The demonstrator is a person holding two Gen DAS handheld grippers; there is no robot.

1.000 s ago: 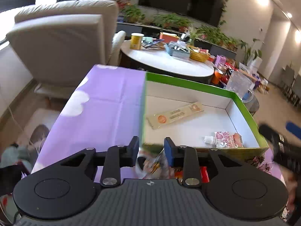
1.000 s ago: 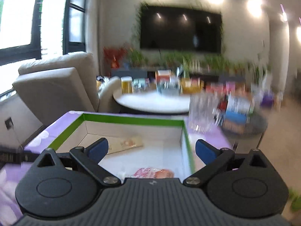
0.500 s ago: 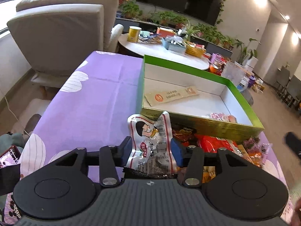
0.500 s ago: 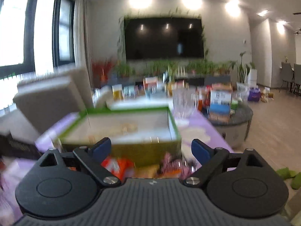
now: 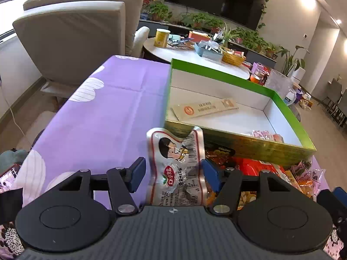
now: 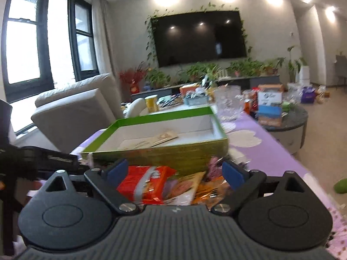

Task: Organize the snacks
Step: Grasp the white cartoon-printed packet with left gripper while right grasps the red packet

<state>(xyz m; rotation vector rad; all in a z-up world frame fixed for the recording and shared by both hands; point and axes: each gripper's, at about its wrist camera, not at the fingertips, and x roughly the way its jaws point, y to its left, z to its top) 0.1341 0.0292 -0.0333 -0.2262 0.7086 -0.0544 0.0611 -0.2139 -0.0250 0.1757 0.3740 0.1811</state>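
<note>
My left gripper (image 5: 172, 174) is shut on a silver snack pouch (image 5: 176, 164) with a cartoon face and holds it upright just in front of the green box (image 5: 219, 77). The box holds a long tan packet (image 5: 203, 108) and a pink packet (image 5: 263, 134). A pile of snack packets (image 5: 260, 169) lies in front of the box. My right gripper (image 6: 174, 171) is open over that pile, above a red-orange packet (image 6: 145, 184), with the box (image 6: 164, 151) just beyond.
The box stands on a purple tablecloth (image 5: 112, 108). A beige armchair (image 5: 73, 34) is at the back left. A white round table (image 5: 195, 54) with cluttered items stands behind the box. A glass jar (image 6: 228, 103) stands by the box's far right corner.
My left gripper has taken the silver pouch and lifted it, drawing back from the box. My right gripper has dropped lower over the snack pile and stayed open.
</note>
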